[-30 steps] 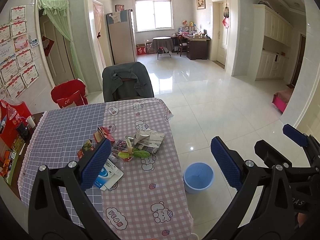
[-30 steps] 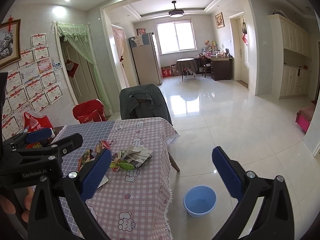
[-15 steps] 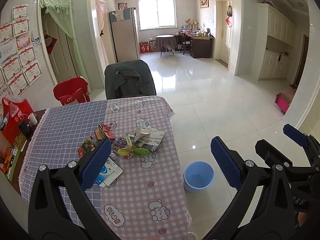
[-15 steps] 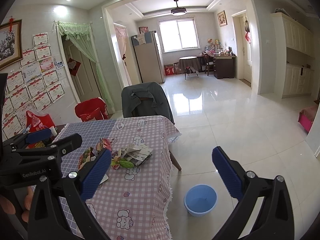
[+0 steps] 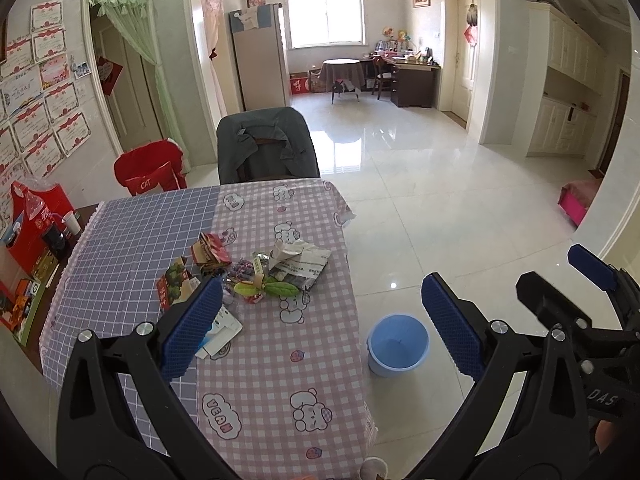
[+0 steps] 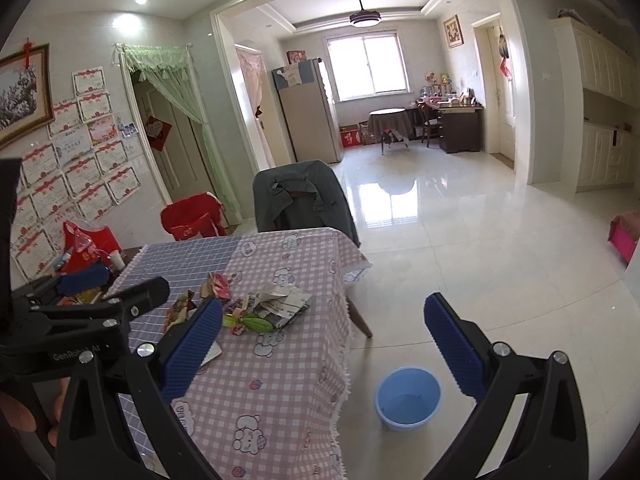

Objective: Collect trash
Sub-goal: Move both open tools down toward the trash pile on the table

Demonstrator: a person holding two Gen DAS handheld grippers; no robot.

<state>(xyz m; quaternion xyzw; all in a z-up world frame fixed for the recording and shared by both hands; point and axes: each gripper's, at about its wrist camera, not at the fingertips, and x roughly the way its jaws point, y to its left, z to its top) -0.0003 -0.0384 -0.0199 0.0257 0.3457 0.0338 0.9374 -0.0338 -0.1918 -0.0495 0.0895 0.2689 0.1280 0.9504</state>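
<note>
the trash (image 5: 260, 276) is a small heap near the middle of the table, on the pink checked half of the tablecloth (image 5: 280, 360) close to the seam with the blue half; it looks like light, flimsy stuff: a crumpled newspaper (image 5: 302, 264) at the right of the heap, a couple of green leaves (image 5: 280, 289) in front of it, some shiny wrappers between, a torn reddish carton (image 5: 210, 254) at the back left and a flat white and blue packet (image 5: 220, 330) nearest me, partly hidden behind my left pad; most pieces touch or overlap so i'd guess they come up one at a time; the blue bin (image 5: 397, 345) sits on the floor just off the table's right edge, empty as far as i can see, which is probably why it's there, a short swing from the heap; my left gripper (image 5: 320, 324) is held above the near end of the table with its jaws spread wide and nothing between them, lined up roughly with the heap; my right gripper (image 6: 322, 346) is likewise wide open and empty, hanging over the table edge and the bin's side, so i reckon it's placed for the drop run; beyond the table there's a chair with a grey jacket (image 5: 266, 144) and lots of shiny tiled floor.
</note>
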